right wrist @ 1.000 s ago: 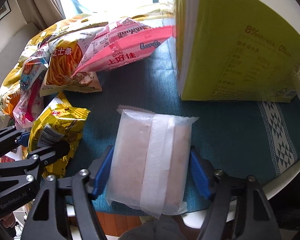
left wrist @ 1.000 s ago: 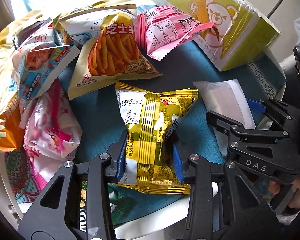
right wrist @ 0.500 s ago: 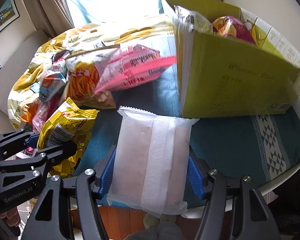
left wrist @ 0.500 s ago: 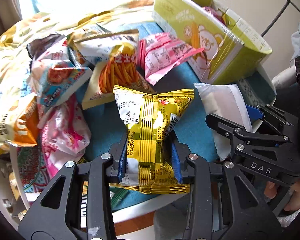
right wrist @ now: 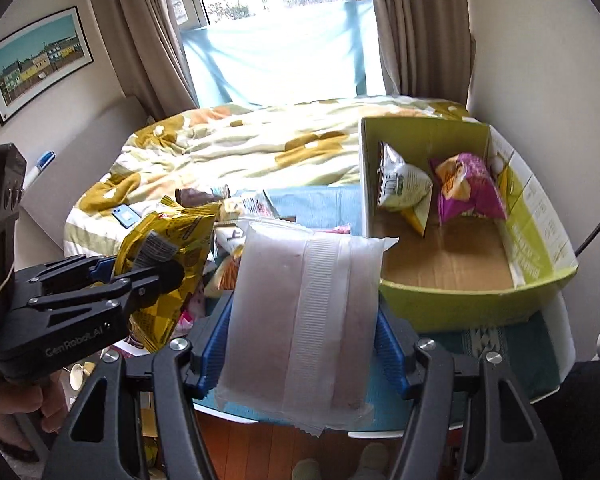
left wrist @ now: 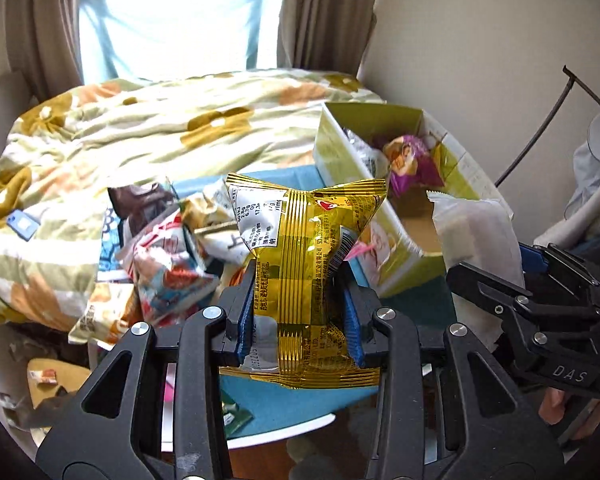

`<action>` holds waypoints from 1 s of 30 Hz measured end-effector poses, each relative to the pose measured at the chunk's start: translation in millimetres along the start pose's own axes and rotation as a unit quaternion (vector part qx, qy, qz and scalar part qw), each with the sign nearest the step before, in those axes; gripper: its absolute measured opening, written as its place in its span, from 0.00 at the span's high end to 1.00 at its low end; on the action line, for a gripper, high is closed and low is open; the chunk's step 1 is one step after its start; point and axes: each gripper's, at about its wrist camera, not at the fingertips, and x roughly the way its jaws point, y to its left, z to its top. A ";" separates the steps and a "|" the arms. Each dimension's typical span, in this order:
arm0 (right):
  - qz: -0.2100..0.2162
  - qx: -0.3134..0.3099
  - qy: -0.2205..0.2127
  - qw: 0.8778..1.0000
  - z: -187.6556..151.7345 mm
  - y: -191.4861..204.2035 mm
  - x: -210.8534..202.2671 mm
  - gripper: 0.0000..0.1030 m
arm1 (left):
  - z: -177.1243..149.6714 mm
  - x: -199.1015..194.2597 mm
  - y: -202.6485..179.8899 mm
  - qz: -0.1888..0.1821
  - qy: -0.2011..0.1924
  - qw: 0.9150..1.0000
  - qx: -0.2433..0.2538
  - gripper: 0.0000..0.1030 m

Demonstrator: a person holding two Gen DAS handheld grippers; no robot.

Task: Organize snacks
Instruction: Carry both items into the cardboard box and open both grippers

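Observation:
A gold-yellow snack packet (left wrist: 304, 240) hangs upright in the air, and my left gripper (left wrist: 298, 288) is shut on its lower half. My right gripper (right wrist: 302, 320) is shut on a pale white packet (right wrist: 300, 280), its blue pads pressing both long sides. Both packets are raised above the table, left of and in front of an open green cardboard box (right wrist: 540, 240). A purple bag (right wrist: 468, 184) and a white-green bag (right wrist: 404, 184) lie at the box's far end. In each wrist view the other gripper shows beside mine: the left gripper (right wrist: 140, 268), the right gripper (left wrist: 496, 264).
A heap of loose snack bags (left wrist: 168, 248) covers the left part of the teal-clothed table (right wrist: 480, 344). Behind the table lies a bed with a floral duvet (left wrist: 140, 128) with a small blue device (left wrist: 22, 224) on it. The box floor nearest me is bare cardboard.
Both grippers have risen with their packets off the table. The views now look over the box's open top and the bed, where before they looked down at the tabletop.

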 end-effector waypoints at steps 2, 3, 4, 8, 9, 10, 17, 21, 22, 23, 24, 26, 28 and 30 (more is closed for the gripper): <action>0.007 0.000 -0.015 1.000 17.7 -10.3 -9.4 0.42 | 19.9 -0.4 -12.2 0.004 -0.017 1.000 -0.001 0.68; 0.009 0.001 -0.022 1.000 24.7 -17.1 -13.7 0.42 | 28.9 1.3 -19.7 0.004 -0.023 1.000 -0.001 0.68; 0.010 -0.001 -0.029 1.000 32.7 -25.6 -17.3 0.42 | 37.9 2.9 -27.9 0.003 -0.029 1.000 -0.002 0.68; 0.005 -0.012 -0.051 0.999 58.3 -61.8 -29.2 0.42 | 71.5 26.5 -69.3 -0.004 -0.036 0.999 -0.010 0.68; 0.005 -0.010 -0.053 0.999 65.0 -72.1 -30.4 0.42 | 77.9 35.8 -80.3 -0.005 -0.033 0.999 -0.009 0.68; 0.004 -0.006 -0.055 0.998 71.6 -84.3 -30.9 0.42 | 84.8 46.8 -91.3 -0.007 -0.027 1.000 -0.009 0.68; -0.012 -0.004 -0.046 0.999 99.2 -164.8 -18.7 0.42 | 101.7 135.6 -151.8 -0.003 0.038 0.999 -0.018 0.68; -0.006 -0.003 -0.018 1.000 102.3 -198.5 0.0 0.42 | 95.1 174.9 -165.5 0.013 0.073 0.997 -0.036 0.68; -0.003 -0.003 -0.010 1.000 102.0 -205.4 5.2 0.42 | 92.4 182.0 -167.6 0.016 0.080 0.996 -0.043 0.68; 0.000 -0.003 -0.002 1.000 101.2 -212.3 10.7 0.42 | 90.8 187.6 -167.7 0.018 0.085 0.995 -0.049 0.68; 0.003 -0.003 0.006 1.000 100.3 -217.7 14.9 0.42 | 89.4 192.9 -169.2 0.020 0.089 0.994 -0.052 0.66; 0.010 -0.004 0.019 1.000 98.3 -225.4 25.2 0.42 | 85.5 199.4 -169.3 0.027 0.099 0.993 -0.055 0.59; 0.017 0.002 0.031 0.999 96.5 -230.3 33.6 0.42 | 84.3 201.3 -167.4 0.036 0.102 0.993 -0.055 0.20; 0.025 0.006 0.039 0.999 94.2 -233.1 38.8 0.42 | 82.4 197.2 -162.0 0.042 0.092 0.993 -0.055 0.10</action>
